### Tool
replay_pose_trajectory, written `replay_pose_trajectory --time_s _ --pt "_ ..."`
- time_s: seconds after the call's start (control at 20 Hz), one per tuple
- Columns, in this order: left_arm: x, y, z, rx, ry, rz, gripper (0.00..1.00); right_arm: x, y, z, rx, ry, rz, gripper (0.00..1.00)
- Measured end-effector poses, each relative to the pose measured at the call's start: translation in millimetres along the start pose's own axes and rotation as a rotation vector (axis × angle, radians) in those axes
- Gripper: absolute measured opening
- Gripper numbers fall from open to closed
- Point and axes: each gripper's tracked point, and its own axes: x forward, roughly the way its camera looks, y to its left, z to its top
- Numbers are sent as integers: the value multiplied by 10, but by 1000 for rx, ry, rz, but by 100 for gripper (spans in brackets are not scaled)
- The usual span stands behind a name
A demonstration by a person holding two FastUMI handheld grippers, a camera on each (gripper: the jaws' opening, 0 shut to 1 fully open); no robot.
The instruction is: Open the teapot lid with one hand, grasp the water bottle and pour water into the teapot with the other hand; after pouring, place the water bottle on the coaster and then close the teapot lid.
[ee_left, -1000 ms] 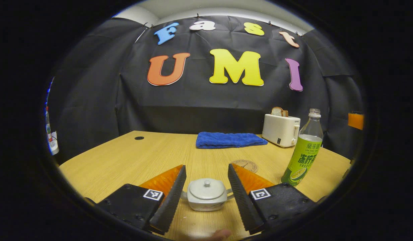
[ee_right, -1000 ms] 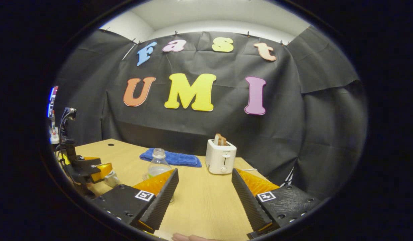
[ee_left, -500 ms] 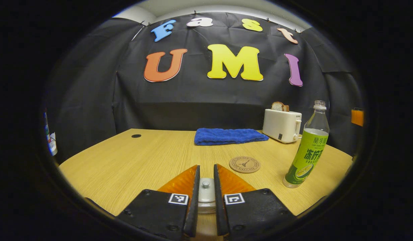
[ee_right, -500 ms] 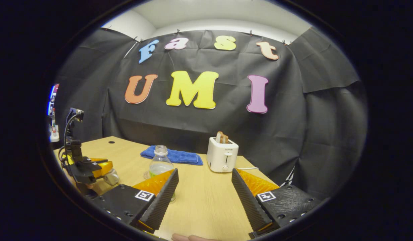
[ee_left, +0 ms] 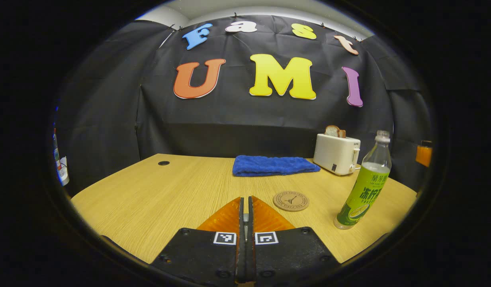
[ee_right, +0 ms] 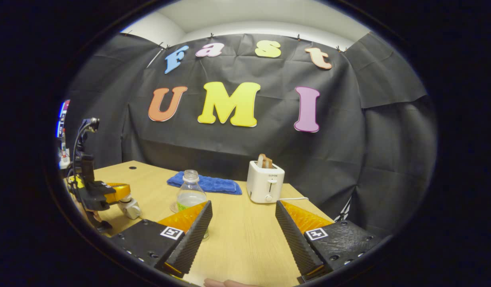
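Observation:
My left gripper is shut, with a sliver of the teapot lid's knob pinched between its fingers. In the right gripper view the left gripper hangs over the small white teapot at the table's left side. The water bottle, green-labelled and uncapped, stands upright to the right. A round coaster lies between the teapot and the bottle. My right gripper is open and holds nothing, and the bottle stands just beyond its left finger.
A white toaster with bread in it stands at the back right, also seen as the toaster ahead of my right gripper. A folded blue towel lies at the back of the wooden table. A person's fingertip shows at the bottom.
My left gripper went from wide open around the teapot to shut on the lid's knob, and the teapot body dropped out of its view. The right gripper barely moved.

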Motion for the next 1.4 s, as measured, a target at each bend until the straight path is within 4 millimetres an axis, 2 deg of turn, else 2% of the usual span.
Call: replay_pose_trajectory --time_s 0.05,0.25,0.35,0.55,0.65,0.85,0.95,1.2,1.4 --pt "-60 12 93 -5 -10 5 3 5 20 -1 0 -2 4 98" --pt "-327 57 440 -4 -42 16 3 68 214 -56 30 -11 49 95" --pt "-477 79 475 -9 -29 16 3 110 393 -103 58 -15 93 95" --pt "-822 119 527 2 -38 17 3 213 816 -425 111 46 199 95" --pt "-977 228 535 17 -39 46 2 273 973 -569 123 69 233 95" --pt "-1215 304 564 -14 -65 49 3 472 1043 -717 111 88 240 98" --pt "-1242 302 542 -12 -52 28 3 595 1050 -767 116 102 231 95" --pt "-1370 515 540 8 -21 41 3 806 1180 -932 156 162 224 96" --pt "-1495 604 621 -34 -10 41 3 838 1217 -855 197 122 216 96"
